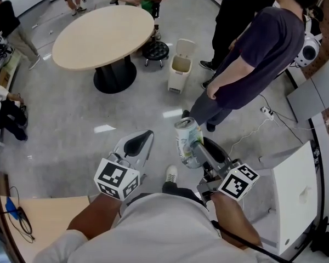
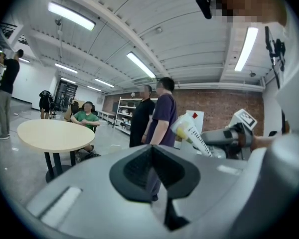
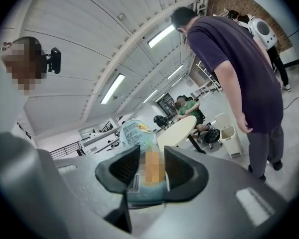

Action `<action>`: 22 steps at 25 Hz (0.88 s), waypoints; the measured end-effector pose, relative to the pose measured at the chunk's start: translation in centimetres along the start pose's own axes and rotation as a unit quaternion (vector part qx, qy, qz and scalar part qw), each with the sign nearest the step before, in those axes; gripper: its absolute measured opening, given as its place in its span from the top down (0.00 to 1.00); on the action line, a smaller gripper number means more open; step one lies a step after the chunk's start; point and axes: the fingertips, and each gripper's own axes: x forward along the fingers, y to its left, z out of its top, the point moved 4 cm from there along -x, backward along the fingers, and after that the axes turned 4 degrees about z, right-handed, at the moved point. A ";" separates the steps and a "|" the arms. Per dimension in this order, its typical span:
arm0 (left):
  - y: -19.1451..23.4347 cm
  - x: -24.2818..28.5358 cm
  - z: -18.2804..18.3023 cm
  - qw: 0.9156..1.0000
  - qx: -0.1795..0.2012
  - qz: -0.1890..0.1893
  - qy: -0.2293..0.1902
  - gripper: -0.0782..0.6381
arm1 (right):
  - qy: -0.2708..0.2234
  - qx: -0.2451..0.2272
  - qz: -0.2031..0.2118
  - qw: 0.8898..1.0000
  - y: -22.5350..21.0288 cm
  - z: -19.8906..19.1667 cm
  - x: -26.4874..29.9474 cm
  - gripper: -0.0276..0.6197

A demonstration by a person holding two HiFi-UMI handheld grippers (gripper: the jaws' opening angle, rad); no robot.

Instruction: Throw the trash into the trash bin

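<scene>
Right tongs (image 1: 194,147) clamped on can (image 1: 186,141): cylinder, silver metal top, pale printed label. Label print faces right gripper view; head view shows top. Left tongs (image 1: 138,143) together, empty, just left of can. Trash bin (image 1: 181,66): cream plastic, boxy, open-topped, on floor well ahead, beside round beige worktop (image 1: 101,34).

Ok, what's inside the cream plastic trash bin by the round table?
The cream plastic trash bin has its lid open; only bare upper inner walls show. Its bottom is hidden by the rim.
</scene>
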 end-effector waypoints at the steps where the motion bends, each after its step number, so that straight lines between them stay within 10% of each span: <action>1: 0.1 0.6 0.1 1.000 0.000 0.001 0.000 0.88 | 0.001 -0.001 0.002 1.000 -0.4 0.3 0.3 0.73; 22: 1.6 11.5 1.9 0.999 0.000 0.040 0.005 0.88 | 0.015 0.006 0.039 0.999 -9.8 6.8 4.0 0.73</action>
